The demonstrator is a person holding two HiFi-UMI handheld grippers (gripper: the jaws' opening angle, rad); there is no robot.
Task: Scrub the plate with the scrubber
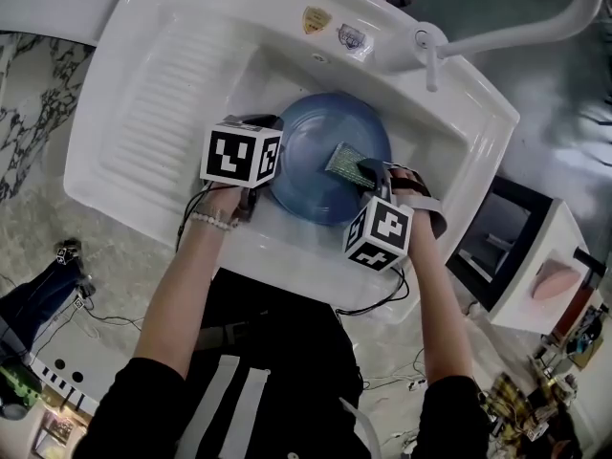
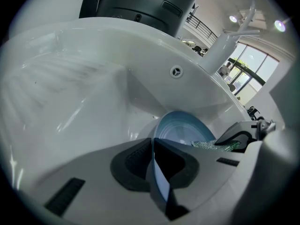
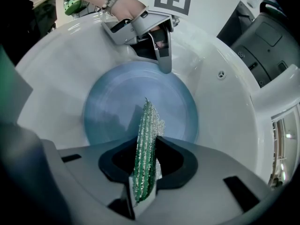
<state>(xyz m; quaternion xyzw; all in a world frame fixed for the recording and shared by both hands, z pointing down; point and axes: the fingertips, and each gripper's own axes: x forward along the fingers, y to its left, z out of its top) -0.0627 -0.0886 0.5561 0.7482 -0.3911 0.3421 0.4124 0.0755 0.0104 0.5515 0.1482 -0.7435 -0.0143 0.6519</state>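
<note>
In the sink [image 1: 158,94], the left hand-held gripper [image 2: 154,168] clamps the rim of the blue plate [image 1: 311,146]. The right hand-held gripper [image 3: 143,175] pinches the green scrubber [image 3: 148,135] over the plate; whether they touch is unclear. In the head view the marker cubes [image 1: 241,156] hide both pairs of jaws.

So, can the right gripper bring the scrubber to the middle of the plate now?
Probably yes. The right gripper holds the scrubber over the plate, whose face is bare; the left gripper clamps only the rim.
</note>
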